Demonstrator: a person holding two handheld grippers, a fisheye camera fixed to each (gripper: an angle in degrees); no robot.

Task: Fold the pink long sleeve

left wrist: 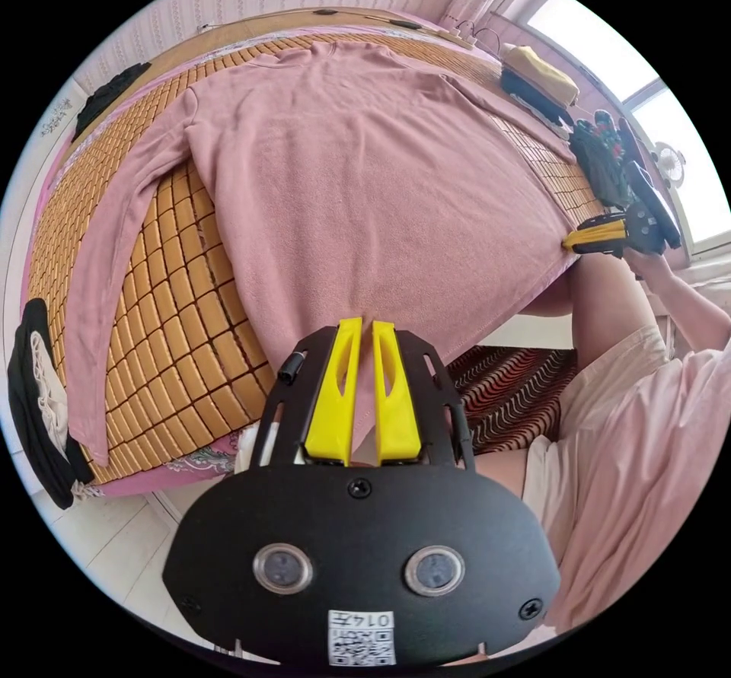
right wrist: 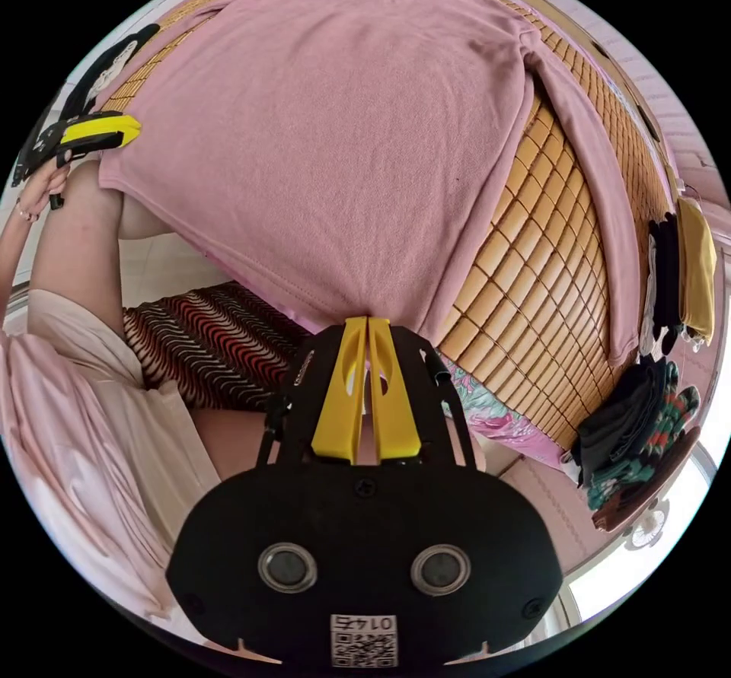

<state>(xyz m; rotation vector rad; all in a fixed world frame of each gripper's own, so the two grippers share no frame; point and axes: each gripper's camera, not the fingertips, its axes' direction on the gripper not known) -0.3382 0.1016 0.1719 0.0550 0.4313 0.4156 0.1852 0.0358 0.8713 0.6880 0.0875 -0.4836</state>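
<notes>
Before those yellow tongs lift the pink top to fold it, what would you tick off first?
1. Left tongs closed on the hem of the pink long sleeve top: ok.
2. Right tongs closed on the hem at the other corner: ok.
3. Body of the top lying flat on the bamboo mat: ok.
4. Both sleeves spread out at the sides, not tucked under: ok.
5. Fold area free of other things: ok; the dark clothes pile sits at the mat's edge, off the top.
6. Grip firm enough to hold through the lift: cannot tell.
</notes>
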